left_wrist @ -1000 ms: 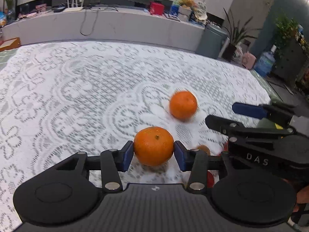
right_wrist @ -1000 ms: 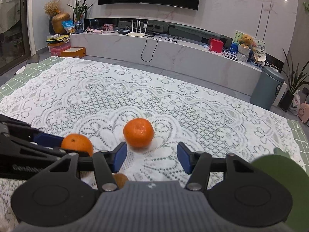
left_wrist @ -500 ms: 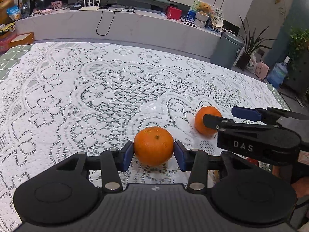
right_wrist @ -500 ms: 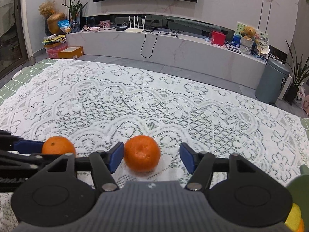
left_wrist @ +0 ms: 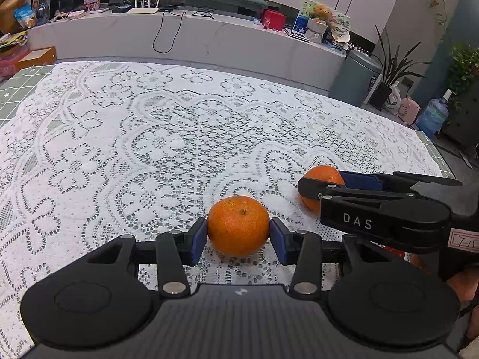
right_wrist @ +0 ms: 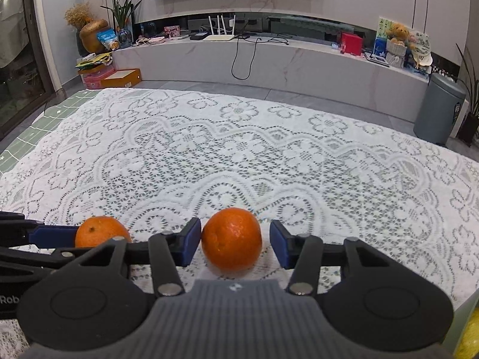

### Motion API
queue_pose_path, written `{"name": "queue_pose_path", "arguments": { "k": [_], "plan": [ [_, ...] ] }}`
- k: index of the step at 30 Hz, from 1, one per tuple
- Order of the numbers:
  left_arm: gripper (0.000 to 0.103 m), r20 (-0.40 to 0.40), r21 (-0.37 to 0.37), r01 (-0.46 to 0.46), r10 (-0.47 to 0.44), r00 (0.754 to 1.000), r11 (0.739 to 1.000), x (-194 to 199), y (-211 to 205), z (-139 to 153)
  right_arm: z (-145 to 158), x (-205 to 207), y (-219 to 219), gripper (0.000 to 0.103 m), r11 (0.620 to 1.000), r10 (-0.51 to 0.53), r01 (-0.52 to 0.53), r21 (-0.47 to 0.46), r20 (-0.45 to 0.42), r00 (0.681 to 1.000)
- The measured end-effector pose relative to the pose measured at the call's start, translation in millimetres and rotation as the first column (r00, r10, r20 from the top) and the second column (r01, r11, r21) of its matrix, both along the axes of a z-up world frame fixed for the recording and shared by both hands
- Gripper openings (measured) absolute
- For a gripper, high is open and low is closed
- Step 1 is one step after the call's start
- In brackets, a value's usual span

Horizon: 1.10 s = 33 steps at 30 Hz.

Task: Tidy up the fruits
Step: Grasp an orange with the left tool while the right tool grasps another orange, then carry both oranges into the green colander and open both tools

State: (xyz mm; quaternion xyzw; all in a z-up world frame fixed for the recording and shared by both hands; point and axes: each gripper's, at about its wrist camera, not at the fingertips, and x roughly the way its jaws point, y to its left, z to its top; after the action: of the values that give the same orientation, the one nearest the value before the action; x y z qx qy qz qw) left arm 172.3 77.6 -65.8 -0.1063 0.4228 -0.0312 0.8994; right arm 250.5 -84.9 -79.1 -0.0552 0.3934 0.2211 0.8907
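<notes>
Left wrist view: left gripper (left_wrist: 238, 239) had its jaws clamped on a mandarin (left_wrist: 238, 225), both blue pads (left_wrist: 198, 240) pressed to its sides, stem end up. The fruit sat low over the lace cloth (left_wrist: 149, 149) on the table; contact with the cloth could not be told. To the right, the right gripper (left_wrist: 326, 184) reached in side-on, with a second mandarin (left_wrist: 321, 176) partly hidden behind its near finger.

Right wrist view: right gripper (right_wrist: 232, 243) had its jaws closing around the second mandarin (right_wrist: 231, 239), which rested on the lace cloth (right_wrist: 239, 164). The left pad (right_wrist: 191, 240) was at or almost at the skin; a narrow gap showed at the right pad, so no firm grip yet. At the left edge, the first mandarin (right_wrist: 101, 233) showed between the left gripper's fingers (right_wrist: 54, 234). A yellow fruit edge (right_wrist: 470, 335) showed at the lower right corner
</notes>
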Motion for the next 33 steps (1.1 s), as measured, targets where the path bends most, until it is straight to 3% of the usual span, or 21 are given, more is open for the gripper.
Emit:
{"name": "queue_pose_path", "arguments": {
  "k": [8,16,33],
  "plan": [
    [0.051,0.002,0.0,-0.004,0.004,1.0,1.0,-7.3,-0.1,4.4,7.5,-10.4,2.4,0.039,1.0,0.006,-0.005,-0.015,0.025,1.0],
    [0.051,0.021,-0.001,-0.006,0.006,1.0,1.0,-21.1,-3.6,16.8,32.7,-47.4,-5.8,0.039,0.999,0.03,-0.029,-0.021,0.063,0.998],
    [0.051,0.108,-0.012,0.088,-0.086,0.99,0.996,-59.7,-45.2,62.2,82.9,-133.0,-77.1,0.039,0.998,-0.063,0.062,0.014,0.105,0.992]
  ]
}}
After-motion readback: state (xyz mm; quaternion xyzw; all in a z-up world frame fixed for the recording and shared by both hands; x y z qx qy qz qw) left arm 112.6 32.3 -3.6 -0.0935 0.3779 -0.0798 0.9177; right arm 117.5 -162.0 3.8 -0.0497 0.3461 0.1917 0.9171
